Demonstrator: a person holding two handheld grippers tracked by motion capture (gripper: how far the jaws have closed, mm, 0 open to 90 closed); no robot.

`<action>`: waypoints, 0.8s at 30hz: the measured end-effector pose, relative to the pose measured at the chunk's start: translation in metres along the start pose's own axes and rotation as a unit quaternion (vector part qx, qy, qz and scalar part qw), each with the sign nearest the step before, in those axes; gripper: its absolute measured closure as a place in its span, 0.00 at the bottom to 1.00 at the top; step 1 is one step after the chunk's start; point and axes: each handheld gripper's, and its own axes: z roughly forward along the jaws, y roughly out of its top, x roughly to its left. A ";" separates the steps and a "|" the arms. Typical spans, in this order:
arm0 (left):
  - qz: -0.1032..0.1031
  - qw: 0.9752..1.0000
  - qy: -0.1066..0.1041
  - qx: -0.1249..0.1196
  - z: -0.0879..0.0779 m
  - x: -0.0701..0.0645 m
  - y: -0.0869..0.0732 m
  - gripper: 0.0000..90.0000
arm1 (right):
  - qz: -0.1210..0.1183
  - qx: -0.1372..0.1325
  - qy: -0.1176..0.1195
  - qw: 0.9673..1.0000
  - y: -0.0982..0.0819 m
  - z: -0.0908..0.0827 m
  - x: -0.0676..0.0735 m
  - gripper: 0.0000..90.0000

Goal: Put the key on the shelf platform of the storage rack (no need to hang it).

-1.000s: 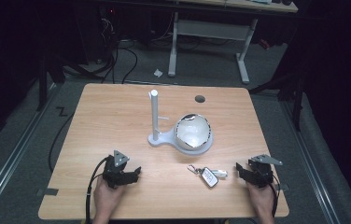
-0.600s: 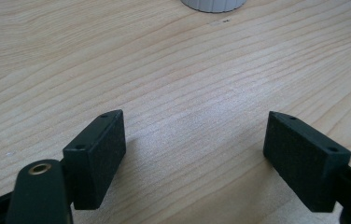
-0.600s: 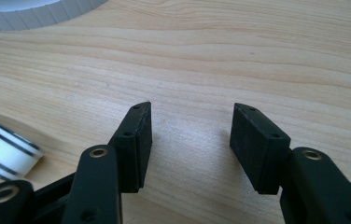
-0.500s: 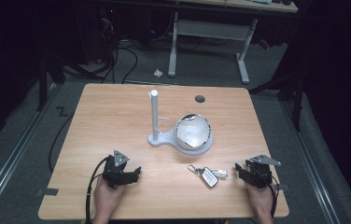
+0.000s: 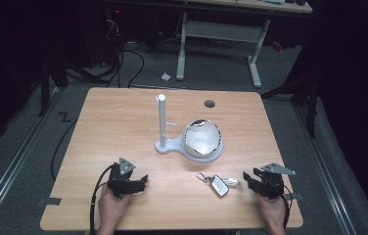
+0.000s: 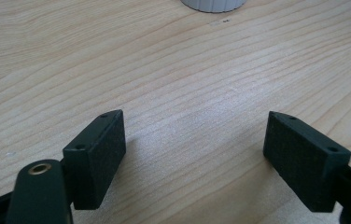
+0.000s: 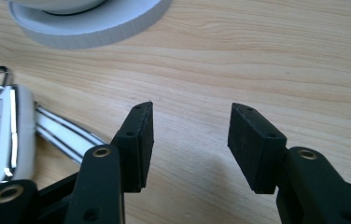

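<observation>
So the key fob (image 5: 219, 185) with its keys was lying flat on the table (image 5: 123, 122), near the front edge, just left of the right claw (image 5: 256, 181). That claw's jaws had just been closing a bit, nothing between them, still apart. Left claw (image 5: 138, 183) sat wide open over bare wood. White stand (image 5: 165, 142) and bowl (image 5: 201, 138) further back.

1. A light wooden table (image 5: 123, 122) fills the frame's middle.
2. A white stand (image 5: 165, 139) with a bowl (image 5: 202, 139) sits at centre.
3. A key fob (image 5: 218, 185) lies lower right.
4. A dark round hole (image 5: 209, 104) sits near the table's upper edge.
</observation>
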 end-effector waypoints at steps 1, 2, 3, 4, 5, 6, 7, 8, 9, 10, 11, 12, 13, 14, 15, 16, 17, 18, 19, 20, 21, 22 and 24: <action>0.000 1.000 0.000 0.000 0.000 0.000 0.000 0.24 | 0.000 0.001 0.003 1.000 0.000 -0.001 0.002 0.57; 0.000 1.000 0.000 0.000 0.000 0.000 0.000 0.24 | -0.002 0.000 0.006 1.000 0.001 -0.001 0.003 0.57; 0.000 1.000 0.000 0.000 0.000 0.000 0.000 0.24 | -0.003 0.000 0.008 1.000 0.001 -0.002 0.004 0.57; 0.000 1.000 0.000 0.000 0.000 0.000 0.000 0.24 | -0.007 -0.002 0.012 1.000 0.002 -0.002 0.005 0.57; 0.000 1.000 0.000 0.000 0.000 0.000 0.000 0.24 | -0.005 -0.001 0.014 1.000 0.002 -0.003 0.007 0.57; 0.000 1.000 0.000 0.000 0.000 0.000 0.000 0.24 | -0.006 -0.003 0.018 1.000 0.003 -0.004 0.008 0.56; 0.000 1.000 0.000 0.000 0.000 0.000 0.000 0.24 | -0.005 -0.002 0.021 1.000 0.004 -0.004 0.009 0.56; -0.001 1.000 0.000 0.000 0.000 0.000 0.000 0.24 | -0.006 -0.002 0.022 1.000 0.004 -0.005 0.011 0.56; -0.001 1.000 0.000 0.000 0.000 0.000 0.000 0.24 | -0.011 -0.002 0.024 1.000 0.005 -0.006 0.013 0.56; -0.001 1.000 0.000 0.000 0.000 0.000 0.000 0.24 | -0.014 -0.002 0.024 1.000 0.005 -0.006 0.014 0.56; 0.000 1.000 0.000 0.000 0.000 0.000 0.000 0.24 | -0.017 -0.002 0.026 1.000 0.006 -0.007 0.017 0.56; 0.000 1.000 0.000 0.000 0.000 0.000 0.000 0.24 | -0.021 -0.003 0.027 0.999 0.006 -0.007 0.019 0.56; 0.000 1.000 0.000 0.000 0.000 0.000 0.000 0.24 | -0.022 -0.003 0.029 0.999 0.007 -0.008 0.021 0.56; -0.001 1.000 -0.001 0.000 0.000 0.000 0.000 0.24 | -0.024 -0.004 0.032 0.999 0.007 -0.008 0.022 0.56; 0.000 1.000 0.000 0.000 0.000 0.000 0.000 0.24 | -0.027 -0.006 0.034 0.999 0.008 -0.009 0.024 0.56; -0.001 1.000 -0.001 0.000 0.000 0.000 0.000 0.24 | -0.029 -0.007 0.037 0.999 0.008 -0.009 0.025 0.56; -0.002 1.000 -0.001 0.000 0.000 0.000 0.000 0.24 | -0.029 -0.006 0.041 0.999 0.009 -0.009 0.027 0.56; -0.001 1.000 -0.001 0.000 0.000 0.000 0.000 0.24 | -0.032 -0.008 0.046 0.998 0.009 -0.009 0.029 0.56; 0.000 1.000 -0.001 0.000 0.000 0.000 0.000 0.24 | -0.033 -0.008 0.048 0.998 0.009 -0.009 0.030 0.56; -0.001 1.000 -0.001 0.000 0.000 0.000 0.000 0.24 | -0.033 -0.008 0.053 0.998 0.009 -0.009 0.032 0.56; 0.000 1.000 0.000 0.000 0.000 0.000 0.000 0.24 | -0.033 -0.010 0.059 0.998 0.010 -0.009 0.033 0.55; 0.000 1.000 -0.001 0.000 0.000 0.000 0.000 0.24 | -0.033 -0.010 0.065 0.997 0.010 -0.009 0.035 0.55; -0.001 1.000 -0.001 0.000 0.000 0.000 0.000 0.24 | -0.036 -0.012 0.076 0.996 0.010 -0.009 0.039 0.55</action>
